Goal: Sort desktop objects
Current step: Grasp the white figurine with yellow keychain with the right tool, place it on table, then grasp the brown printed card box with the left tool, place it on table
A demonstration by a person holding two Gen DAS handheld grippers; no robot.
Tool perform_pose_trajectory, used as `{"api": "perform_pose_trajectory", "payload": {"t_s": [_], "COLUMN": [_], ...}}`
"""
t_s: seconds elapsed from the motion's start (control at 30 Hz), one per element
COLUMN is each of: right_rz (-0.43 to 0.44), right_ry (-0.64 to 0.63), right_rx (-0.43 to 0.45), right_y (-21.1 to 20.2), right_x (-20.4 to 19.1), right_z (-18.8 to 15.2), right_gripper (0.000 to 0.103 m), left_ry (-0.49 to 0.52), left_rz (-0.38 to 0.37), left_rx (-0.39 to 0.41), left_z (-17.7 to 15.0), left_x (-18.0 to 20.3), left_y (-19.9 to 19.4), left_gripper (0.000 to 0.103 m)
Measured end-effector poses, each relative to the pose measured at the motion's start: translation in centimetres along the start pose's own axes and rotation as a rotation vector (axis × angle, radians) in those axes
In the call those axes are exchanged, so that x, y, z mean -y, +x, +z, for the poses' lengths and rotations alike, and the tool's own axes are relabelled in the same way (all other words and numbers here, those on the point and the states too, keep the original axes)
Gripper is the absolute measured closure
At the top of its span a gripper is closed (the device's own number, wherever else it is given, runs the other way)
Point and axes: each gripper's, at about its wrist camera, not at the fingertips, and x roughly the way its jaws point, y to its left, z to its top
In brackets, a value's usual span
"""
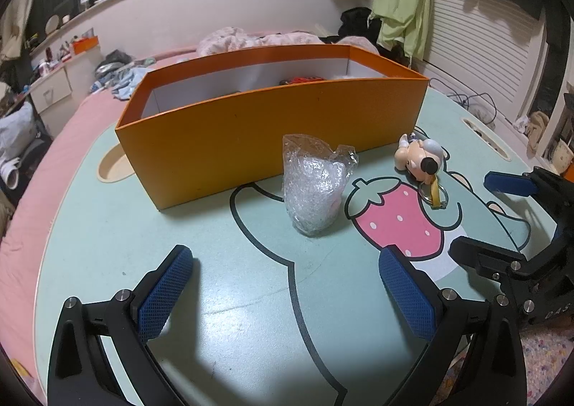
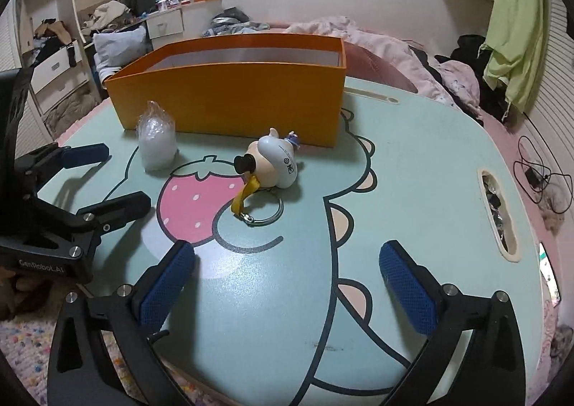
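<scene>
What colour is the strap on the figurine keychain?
Yellow; the strap shows best in the right wrist view.

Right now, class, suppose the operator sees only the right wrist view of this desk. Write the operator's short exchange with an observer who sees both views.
Operator: I only see the outer wall of the orange box. Is anything in it yet?
Observer: Yes. In the left wrist view a red item shows just over the near wall, inside the box.
Operator: What is on the table by the box's left end?
Observer: A round recess is cut into the top there, beside the box's near left corner. I see nothing in it.
</scene>
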Motion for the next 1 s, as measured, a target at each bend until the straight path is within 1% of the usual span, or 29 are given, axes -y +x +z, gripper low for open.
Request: {"api": "perform_pose_trajectory", "payload": {"t_s": [0.07,0.1,0.13,0.17,0.23,0.27,0.3,0.33,0.37,0.4,0.43,0.5,0.53,0.6,0.63,0.8,0.83,0.9,0.97,1.0], "right_rz": [0.0,0.001,0.001,0.001,0.001,0.001,0.001,0.0,0.001,0.001,0.001,0.001,0.001,0.0,0.0,0.001,0.0,0.0,0.0,0.0], "right_ry": [0.001,0.002,0.002,0.002,0.003,0.003,0.003,0.003,0.003,0.003,0.004,0.004,0.004,0.004,0.004,0.005,0.005,0.005,0.006,0.005], "right_rx": [0.002,0.004,0.005,0.006,0.005,0.005,0.005,0.005,0.005,0.005,0.005,0.005,0.005,0.005,0.005,0.005,0.004,0.004,0.005,0.005], "right_y": [0.0,-0.2,-0.3,-0.3,-0.3,-0.3,-0.3,-0.3,-0.3,-0.3,-0.3,-0.4,-0.4,-0.4,-0.4,-0.4,-0.4,-0.4,-0.4,-0.4], "right_x": [0.0,0.0,0.0,0.0,0.0,0.0,0.0,0.0,0.0,0.0,0.0,-0.1,-0.1,-0.1,-0.1,-0.1,-0.1,-0.2,-0.1,-0.1], "right_z": [0.0,-0.2,-0.2,-0.2,-0.2,-0.2,-0.2,-0.3,-0.2,-0.2,-0.2,-0.2,-0.2,-0.3,-0.3,-0.2,-0.2,-0.2,-0.2,-0.2], "right_gripper": [0.0,0.0,0.0,0.0,0.0,0.0,0.0,0.0,0.0,0.0,0.0,0.0,0.0,0.0,0.0,0.0,0.0,0.0,0.0,0.0], "left_ry": [-0.009,-0.016,-0.026,-0.03,-0.035,-0.034,-0.035,-0.039,-0.038,-0.033,-0.027,-0.015,-0.031,-0.069,-0.072,-0.033,-0.027,-0.008,0.02,0.024], "left_rz": [-0.024,-0.036,-0.04,-0.04,-0.043,-0.047,-0.047,-0.045,-0.046,-0.05,-0.054,-0.062,-0.059,-0.043,-0.028,0.075,0.093,0.169,0.205,0.202], "left_rx": [-0.001,0.004,0.019,0.033,0.069,0.073,0.071,0.064,0.047,0.006,-0.032,-0.14,-0.213,-0.313,-0.352,-0.462,-0.472,-0.498,-0.498,-0.516], "left_z": [0.3,0.5,0.9,1.5,3.7,4.8,6.0,7.1,8.1,9.7,10.6,12.3,13.1,13.9,14.3,14.9,15.0,15.1,14.8,14.5], "left_x": [-0.4,-0.6,-1.0,-1.4,-2.7,-3.1,-3.7,-4.2,-4.6,-5.0,-5.3,-5.3,-5.5,-5.9,-5.7,-4.7,-4.5,-4.5,-4.8,-4.7], "left_y": [-0.2,-0.6,-1.4,-2.3,-4.4,-5.0,-5.4,-5.4,-5.3,-4.6,-3.8,-1.4,0.3,2.7,3.9,7.1,7.6,8.5,8.9,9.3], "left_gripper": [0.002,0.009,0.02,0.024,0.025,0.027,0.031,0.039,0.042,0.047,0.048,0.048,0.048,0.049,0.049,0.048,0.047,0.047,0.046,0.045]}}
